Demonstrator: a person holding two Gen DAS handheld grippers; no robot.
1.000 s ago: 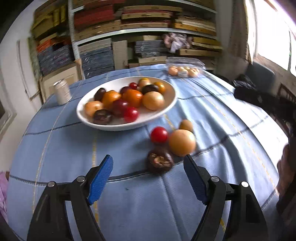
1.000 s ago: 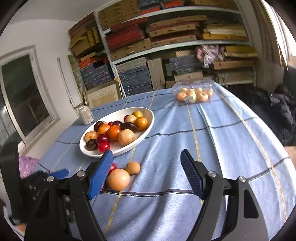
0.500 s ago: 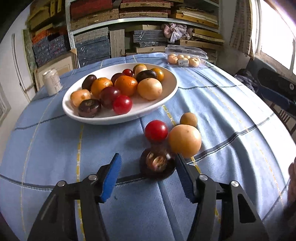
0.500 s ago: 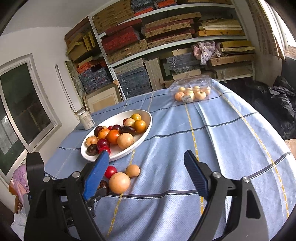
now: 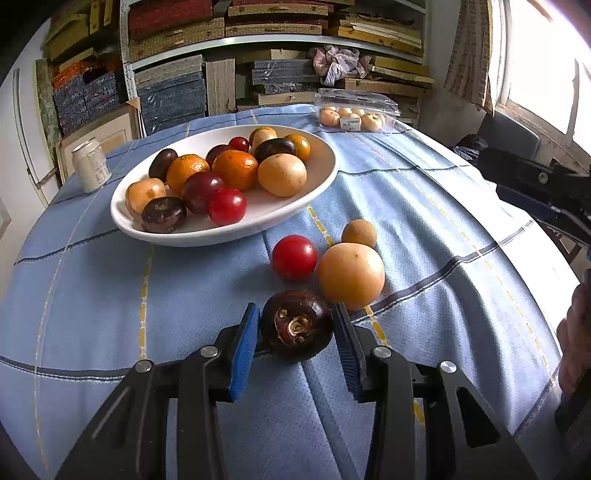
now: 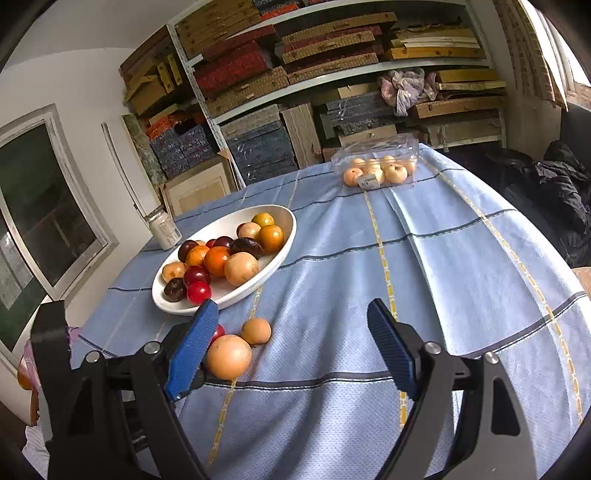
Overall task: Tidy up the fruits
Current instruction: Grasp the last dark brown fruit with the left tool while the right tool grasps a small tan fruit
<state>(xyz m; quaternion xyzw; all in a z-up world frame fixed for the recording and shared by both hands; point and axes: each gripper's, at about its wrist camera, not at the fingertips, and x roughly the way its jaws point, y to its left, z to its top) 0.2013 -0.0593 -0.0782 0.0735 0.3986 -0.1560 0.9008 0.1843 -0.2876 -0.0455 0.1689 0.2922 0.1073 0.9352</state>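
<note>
- Shelves (image 5: 280, 33) stacked with flat boxes and boards fill the wall behind the worktop (image 5: 424, 206), which wears a blue cloth with dark and yellow lines.
- On that cloth, toward the far left, sits a white oval bowl (image 5: 317, 173) piled with oranges, dark plums, red and tan fruits.
- Beyond the bowl, at the far edge, lies a clear plastic box (image 5: 356, 110) of small pale fruits; a drinks can (image 5: 90, 164) stands upright left of the bowl.
- 4 loose fruits lie on the cloth in front of the bowl: a big pale orange fruit (image 5: 351, 277), a red fruit (image 5: 294, 257) just left of it, a small tan fruit (image 5: 359, 233) behind it.
- My left gripper (image 5: 297, 332) has its blue fingers (image 5: 245, 347) pressed against both sides of the 4th, a dark brown fruit (image 5: 297, 328), which rests on the cloth just in front of the pale orange one.
- My right gripper (image 6: 291, 343) hangs over bare cloth, its fingers (image 6: 389, 347) spread wide with nothing between them.
</note>
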